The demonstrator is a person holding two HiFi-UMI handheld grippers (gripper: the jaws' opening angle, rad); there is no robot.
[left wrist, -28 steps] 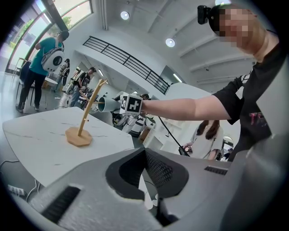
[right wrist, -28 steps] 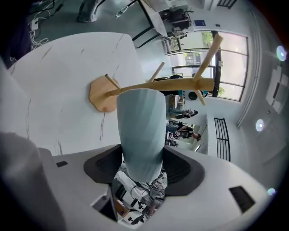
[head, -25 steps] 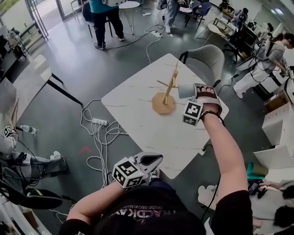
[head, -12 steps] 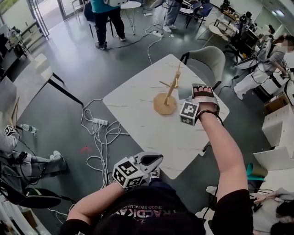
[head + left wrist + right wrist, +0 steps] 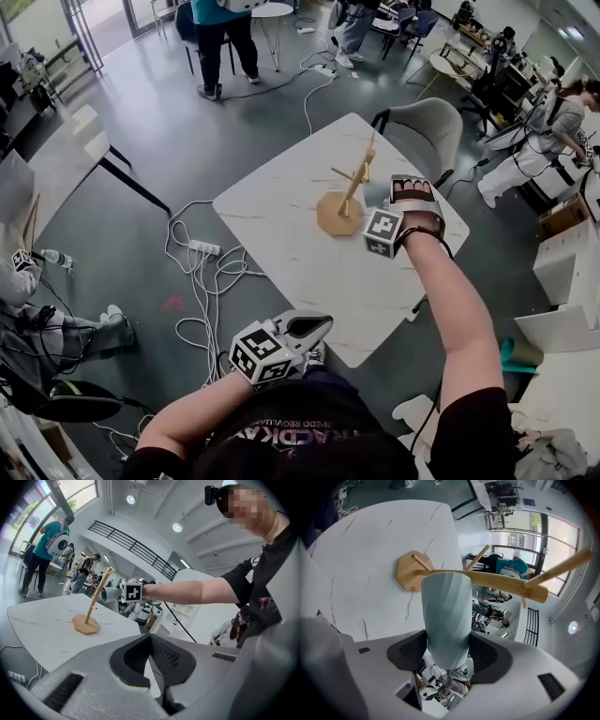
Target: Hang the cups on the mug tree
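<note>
A wooden mug tree (image 5: pixel 343 196) stands on the white marble table (image 5: pixel 281 234), with bare pegs. My right gripper (image 5: pixel 398 193) hovers just right of it, shut on a pale blue-grey ribbed cup (image 5: pixel 445 616). In the right gripper view the cup lies close against the tree's trunk (image 5: pixel 497 581), above its base (image 5: pixel 410 571). From the left gripper view the same cup (image 5: pixel 108 594) hangs beside the tree (image 5: pixel 96 604). My left gripper (image 5: pixel 312 324) is held low near the table's near edge, shut on nothing (image 5: pixel 151 637).
A grey chair (image 5: pixel 422 122) stands at the table's far side. Cables and a power strip (image 5: pixel 202 248) lie on the floor to the left. Another table (image 5: pixel 56 169) is at far left. People stand around the room.
My right gripper has carried the cup slightly left, closer to the mug tree. The left gripper has stayed where it was.
</note>
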